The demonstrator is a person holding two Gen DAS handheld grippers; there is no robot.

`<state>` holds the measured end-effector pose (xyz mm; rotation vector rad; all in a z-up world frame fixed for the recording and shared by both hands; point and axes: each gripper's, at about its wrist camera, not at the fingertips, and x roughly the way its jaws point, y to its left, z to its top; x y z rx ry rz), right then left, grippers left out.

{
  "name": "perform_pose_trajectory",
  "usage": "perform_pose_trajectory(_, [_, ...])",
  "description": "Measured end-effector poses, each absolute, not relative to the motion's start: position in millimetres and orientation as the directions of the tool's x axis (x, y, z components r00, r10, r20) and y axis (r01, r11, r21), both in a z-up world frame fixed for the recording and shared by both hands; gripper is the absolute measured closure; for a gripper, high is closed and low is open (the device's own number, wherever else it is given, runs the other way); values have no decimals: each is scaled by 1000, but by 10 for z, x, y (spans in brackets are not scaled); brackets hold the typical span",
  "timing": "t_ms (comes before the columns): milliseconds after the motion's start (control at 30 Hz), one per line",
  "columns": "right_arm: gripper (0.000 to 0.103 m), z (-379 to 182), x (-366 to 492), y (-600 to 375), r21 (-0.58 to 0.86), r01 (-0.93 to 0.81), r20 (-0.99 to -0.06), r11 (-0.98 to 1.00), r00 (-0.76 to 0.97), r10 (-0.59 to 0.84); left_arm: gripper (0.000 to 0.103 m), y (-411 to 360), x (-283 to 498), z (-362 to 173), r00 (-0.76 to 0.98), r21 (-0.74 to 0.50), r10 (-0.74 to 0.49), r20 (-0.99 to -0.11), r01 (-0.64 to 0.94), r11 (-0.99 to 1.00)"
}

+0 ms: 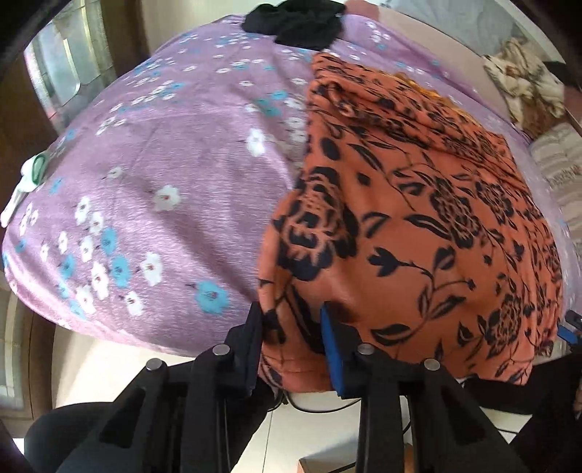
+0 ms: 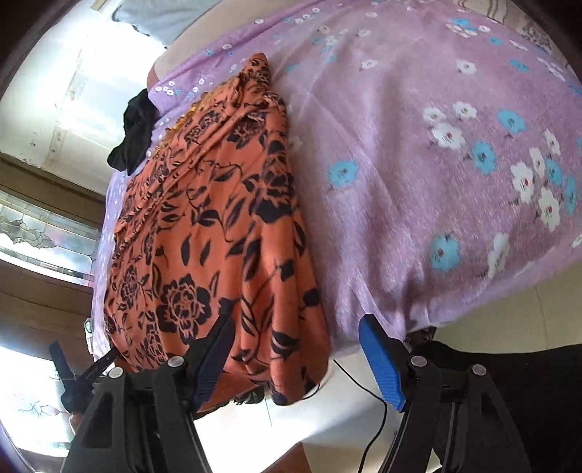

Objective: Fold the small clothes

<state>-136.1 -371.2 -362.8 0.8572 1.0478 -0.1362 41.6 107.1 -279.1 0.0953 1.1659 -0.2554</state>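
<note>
An orange garment with a black flower print [image 1: 418,225] lies on a table covered with a purple flowered cloth [image 1: 163,163], its near edge hanging over the table's front edge. My left gripper [image 1: 293,338] is closed on the garment's near left corner, with cloth bunched between the fingers. In the right wrist view the same garment [image 2: 218,233] lies left of centre. My right gripper [image 2: 294,345] is open at the garment's near right corner; its left finger lies over the cloth and its blue right finger [image 2: 378,356] is beside the cloth, over the purple cover.
A black garment [image 1: 294,22] lies bunched at the far edge of the table; it also shows in the right wrist view [image 2: 136,134]. A white and green object [image 1: 31,174] sits at the table's left edge. White tile floor and a black cable [image 2: 367,393] lie below the front edge.
</note>
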Motion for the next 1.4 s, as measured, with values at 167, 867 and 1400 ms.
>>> perform_pose_trajectory(167, [29,-3746,-1282,-3553,581,466,-795,667,500,344,38,1025,436,-2828,338,-96,-179,-924,247,964])
perform_pose_trajectory(867, [93,-3191,-1139,-3251,546,313,-758,777,579,300,75,1049,479,-2705,294,-192,-290,-911,320,928])
perform_pose_trajectory(1400, [95,-2667,-817,-3619,682,249,-619,687,697,362,97,950,966,-2044,326,-357,-487,-810,385,851])
